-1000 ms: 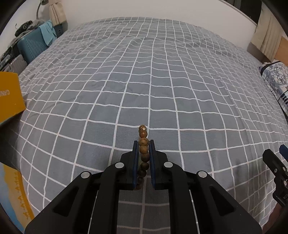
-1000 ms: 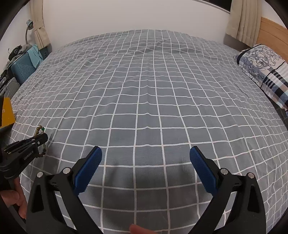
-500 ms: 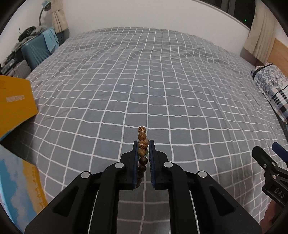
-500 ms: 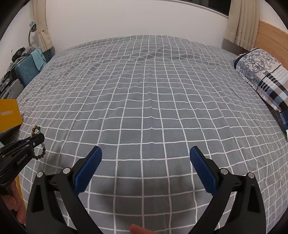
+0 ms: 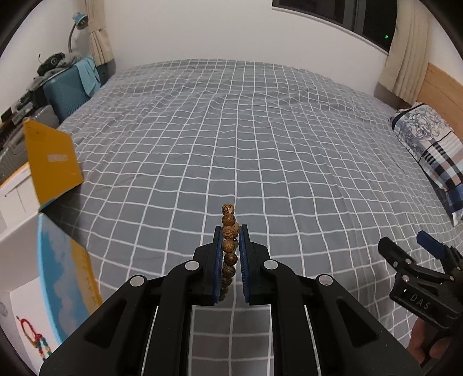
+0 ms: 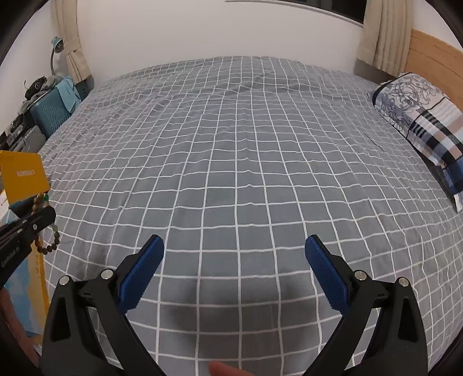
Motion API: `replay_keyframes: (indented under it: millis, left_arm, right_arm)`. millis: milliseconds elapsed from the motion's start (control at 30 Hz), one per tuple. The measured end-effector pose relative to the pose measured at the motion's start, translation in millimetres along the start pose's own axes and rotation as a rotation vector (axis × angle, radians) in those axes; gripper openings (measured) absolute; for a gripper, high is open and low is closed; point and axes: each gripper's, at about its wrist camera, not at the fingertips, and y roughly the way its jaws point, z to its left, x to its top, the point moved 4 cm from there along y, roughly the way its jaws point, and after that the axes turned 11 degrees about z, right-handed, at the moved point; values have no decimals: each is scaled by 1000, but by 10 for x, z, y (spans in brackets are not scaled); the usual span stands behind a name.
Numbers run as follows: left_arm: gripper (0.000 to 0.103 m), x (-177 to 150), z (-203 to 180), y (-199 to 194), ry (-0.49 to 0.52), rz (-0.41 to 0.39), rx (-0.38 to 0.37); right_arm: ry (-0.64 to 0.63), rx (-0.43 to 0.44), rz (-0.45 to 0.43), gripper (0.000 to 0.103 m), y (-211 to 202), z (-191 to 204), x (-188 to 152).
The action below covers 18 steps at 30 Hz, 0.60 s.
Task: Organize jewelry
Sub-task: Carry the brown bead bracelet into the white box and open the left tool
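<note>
My left gripper (image 5: 230,231) is shut on a brown wooden bead bracelet (image 5: 228,228) and holds it above the grey checked bedspread (image 5: 231,130). The bracelet also hangs from the left gripper in the right wrist view (image 6: 43,202). An open box with a yellow lid (image 5: 52,162) and white compartments (image 5: 17,202) stands at the left edge of the bed; a small coloured piece of jewelry (image 5: 31,338) lies in it. My right gripper (image 6: 234,257) is open and empty over the bedspread, and shows at the lower right of the left wrist view (image 5: 405,248).
A patterned pillow (image 5: 431,150) lies at the right by a wooden headboard (image 5: 439,84). A blue suitcase (image 5: 69,89) with clothes stands at the far left. The white wall (image 5: 202,26) is behind the bed.
Both grippers have risen and tilted up, so the wall and window now show. The left gripper has come nearer the yellow box with the bracelet still in it.
</note>
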Motion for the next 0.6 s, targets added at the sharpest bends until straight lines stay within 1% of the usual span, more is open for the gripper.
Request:
replay_keyframes:
  millis: [200, 300, 433, 600]
  left_arm:
    - [11, -172, 70, -179, 9, -7, 17]
    - [11, -285, 170, -200, -8, -3, 17]
    - [11, -430, 276, -232, -13, 4, 37]
    - [11, -560, 380, -326, -23, 3, 45]
  right_arm:
    - [-5, 13, -20, 94, -224, 45, -129]
    - [-5, 14, -25, 94, -304, 73, -183]
    - [-8, 6, -26, 94, -384, 118, -254]
    - [-24, 5, -32, 94, -479, 253, -309]
